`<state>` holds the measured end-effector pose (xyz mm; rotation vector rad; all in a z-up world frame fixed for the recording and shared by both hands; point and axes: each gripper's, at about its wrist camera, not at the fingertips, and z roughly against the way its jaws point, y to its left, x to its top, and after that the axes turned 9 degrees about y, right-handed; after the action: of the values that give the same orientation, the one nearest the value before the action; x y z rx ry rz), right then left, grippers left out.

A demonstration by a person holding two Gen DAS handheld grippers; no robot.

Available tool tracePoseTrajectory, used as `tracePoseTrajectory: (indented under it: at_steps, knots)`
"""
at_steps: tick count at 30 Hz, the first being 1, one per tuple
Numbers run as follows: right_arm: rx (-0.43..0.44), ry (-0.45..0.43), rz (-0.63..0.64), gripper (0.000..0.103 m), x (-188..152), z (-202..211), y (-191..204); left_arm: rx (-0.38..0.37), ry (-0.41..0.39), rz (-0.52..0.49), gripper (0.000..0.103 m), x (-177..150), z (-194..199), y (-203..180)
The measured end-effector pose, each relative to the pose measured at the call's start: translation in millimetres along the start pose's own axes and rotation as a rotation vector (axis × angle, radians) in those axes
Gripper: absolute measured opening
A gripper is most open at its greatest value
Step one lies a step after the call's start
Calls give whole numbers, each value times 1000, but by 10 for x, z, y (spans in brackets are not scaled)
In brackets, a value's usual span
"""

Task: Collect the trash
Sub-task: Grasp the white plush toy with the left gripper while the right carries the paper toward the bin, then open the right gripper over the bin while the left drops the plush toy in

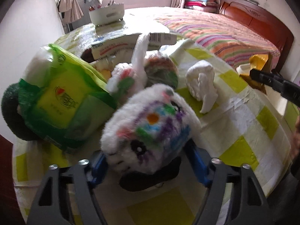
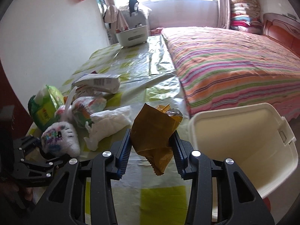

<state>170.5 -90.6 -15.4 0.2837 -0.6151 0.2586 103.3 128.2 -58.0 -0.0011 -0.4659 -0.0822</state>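
**Wrapper in my right gripper, plush toy in my left**

Between the blue pads of my right gripper (image 2: 152, 151) hangs a crumpled gold-brown snack wrapper (image 2: 154, 133), pinched at both sides, its torn top pointing away from me and its serrated bottom edge dangling toward me. Just to the right of that gripper sits the cream plastic bin (image 2: 243, 140), open side tipped toward me, its rim close to the wrapper but not touching it.

My left gripper (image 1: 148, 164) is clamped on a white plush cat (image 1: 148, 129) scribbled with coloured marks; its head fills the space between my fingers. Beyond the toy and to the right lies a wad of white tissue (image 1: 201, 83) on the yellow-checked plastic tablecloth (image 1: 243, 131). To the left of the toy is a green pack of tissues (image 1: 60, 101), and farther ahead a white packet with a barcode (image 1: 159, 38). At the far end of the table stands a white holder of pencils (image 1: 106, 14).

From the right wrist view, the striped bedspread (image 2: 234, 65) runs along the table's right side.
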Motion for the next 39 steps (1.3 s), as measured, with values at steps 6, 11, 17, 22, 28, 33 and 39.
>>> tracePoseTrajectory:
  at_steps: [6,11,17,22,28,33,39]
  knots:
    - [-12,-19,-38,40,-13,53,-158,-1,-11,2,52,13,-11,-20]
    - [-19,-46,-53,40,-29,142,-225,-2,-64,-9,45,-12,134,-102]
    - [-48,-75,-73,40,-38,241,-338,-3,-143,-68,44,-3,359,-376]
    - [-83,-87,-106,40,-60,307,-503,-41,-140,-109,44,70,364,-635]
    - [-134,-95,-157,40,-119,364,-759,-100,-149,-149,44,230,346,-975]
    - [-169,-97,-202,40,-182,403,-972,-147,-142,-190,44,365,287,-1312]
    - [-199,-104,-250,41,-232,462,-1198,-163,-126,-236,44,427,186,-1638]
